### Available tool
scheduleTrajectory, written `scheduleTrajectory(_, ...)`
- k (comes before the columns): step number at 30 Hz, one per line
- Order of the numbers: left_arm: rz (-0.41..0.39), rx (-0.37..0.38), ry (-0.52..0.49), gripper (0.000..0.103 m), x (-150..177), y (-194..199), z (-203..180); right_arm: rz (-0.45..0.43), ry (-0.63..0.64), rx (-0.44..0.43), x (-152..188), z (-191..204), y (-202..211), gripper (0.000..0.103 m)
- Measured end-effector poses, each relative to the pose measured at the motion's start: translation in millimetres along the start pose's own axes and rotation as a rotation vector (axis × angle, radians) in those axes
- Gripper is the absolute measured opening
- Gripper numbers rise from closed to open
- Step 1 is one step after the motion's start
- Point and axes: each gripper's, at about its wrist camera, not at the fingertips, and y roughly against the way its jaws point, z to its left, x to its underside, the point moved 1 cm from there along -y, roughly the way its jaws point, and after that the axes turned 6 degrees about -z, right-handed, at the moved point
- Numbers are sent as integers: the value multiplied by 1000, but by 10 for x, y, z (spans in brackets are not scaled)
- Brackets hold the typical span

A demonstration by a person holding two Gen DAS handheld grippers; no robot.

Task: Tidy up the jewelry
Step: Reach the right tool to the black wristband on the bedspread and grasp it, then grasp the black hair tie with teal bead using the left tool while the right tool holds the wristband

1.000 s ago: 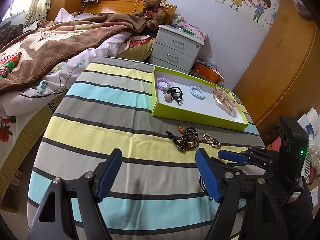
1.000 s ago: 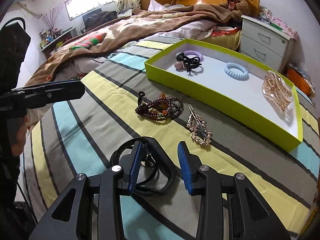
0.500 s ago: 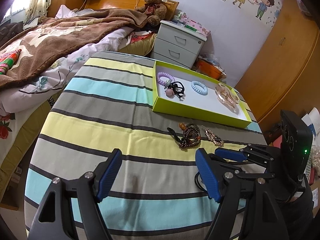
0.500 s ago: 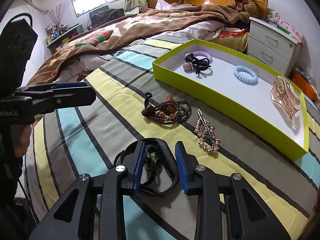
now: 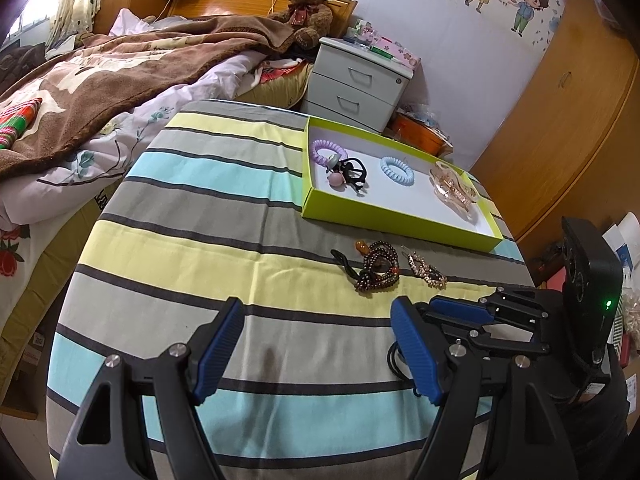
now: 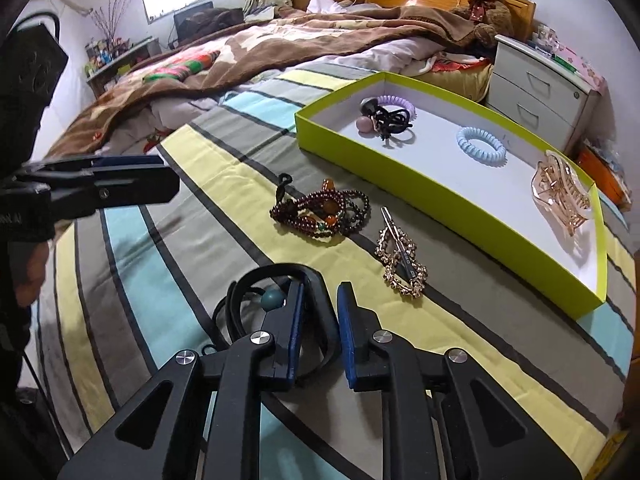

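A lime green tray lies on the striped cloth and holds a purple hair tie, a black hair tie with a pink ball, a blue coil tie and a rose-gold claw clip. In front of the tray lie a dark beaded bracelet and a rhinestone hair clip. My right gripper is shut on a black hair tie with a teal bead and holds it just above the cloth. My left gripper is open and empty over the cloth.
The table with the striped cloth stands beside a bed with a brown blanket. A white nightstand and a teddy bear are behind. A wooden wardrobe stands at the right.
My right gripper has closed further on the black hair tie and lifted it a little off the cloth. My left gripper has drawn back slightly and stayed open.
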Motion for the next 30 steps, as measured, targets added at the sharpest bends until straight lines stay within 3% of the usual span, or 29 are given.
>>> scheduleTrajectory(7, 8, -6, -3, 77, 21, -3, -8, -13, 5, 20, 35, 2, 36, 13)
scheduleTrajectory(21, 40, 1, -41, 77, 74, -65, -169, -120, -146, -22, 117, -256, 380, 13)
scheduleTrajectory(30, 92, 41, -102, 77, 174, -234, -432, -187, -215, 37, 304, -486, 786, 13)
